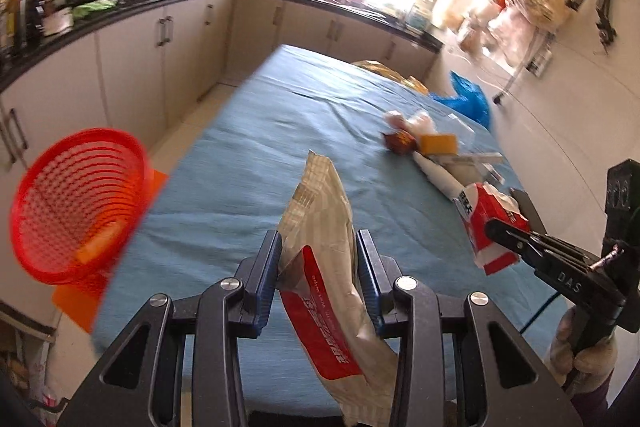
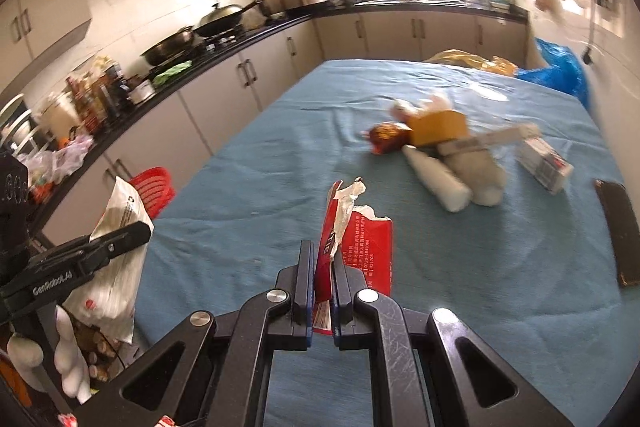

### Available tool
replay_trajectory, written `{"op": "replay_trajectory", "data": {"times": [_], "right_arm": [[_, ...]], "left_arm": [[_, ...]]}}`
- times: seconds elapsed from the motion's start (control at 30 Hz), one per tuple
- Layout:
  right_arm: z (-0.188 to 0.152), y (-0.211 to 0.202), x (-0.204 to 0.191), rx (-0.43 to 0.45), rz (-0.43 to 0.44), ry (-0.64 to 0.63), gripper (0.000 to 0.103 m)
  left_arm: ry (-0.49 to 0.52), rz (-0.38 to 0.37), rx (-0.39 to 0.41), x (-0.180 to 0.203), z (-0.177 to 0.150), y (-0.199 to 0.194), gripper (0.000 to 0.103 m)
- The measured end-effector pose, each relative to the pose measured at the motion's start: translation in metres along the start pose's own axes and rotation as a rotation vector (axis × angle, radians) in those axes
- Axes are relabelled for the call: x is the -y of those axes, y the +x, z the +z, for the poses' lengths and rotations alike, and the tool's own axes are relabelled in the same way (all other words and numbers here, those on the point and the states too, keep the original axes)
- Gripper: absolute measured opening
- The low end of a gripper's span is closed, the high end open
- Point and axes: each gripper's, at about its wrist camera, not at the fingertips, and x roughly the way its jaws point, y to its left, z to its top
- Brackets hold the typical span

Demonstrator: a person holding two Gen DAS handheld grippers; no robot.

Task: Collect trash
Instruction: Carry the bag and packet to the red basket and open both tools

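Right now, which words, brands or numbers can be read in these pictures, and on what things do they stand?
"GenRobot.AI": side of the left gripper.
"DAS": side of the right gripper.
White and red wrapper: print upside down, unreadable.
Torn red packet: small white print, too blurred.

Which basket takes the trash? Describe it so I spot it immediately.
Start at the table with the blue cloth and follow its left edge toward the kitchen cabinets. Just off that edge sits a round red mesh basket on an orange base. It is the only bright red openwork container there.
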Motion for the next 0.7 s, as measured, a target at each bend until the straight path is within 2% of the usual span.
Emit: {"op": "replay_trajectory", "data": {"times": [0.4, 0.7], "right_arm": [[0.035, 0.052, -0.105, -0.048, 0.179, -0.12, 0.007], [0.065, 0.115, -0.185, -0.115, 0.382, -0.122, 0.007]], "left_arm": [[-0.135, 0.202, 0.096, -0.128, 0.037, -0.035, 0.037], [-0.269, 0.244, 0.087, -0.207, 0.055, -0.021, 0.037]]}}
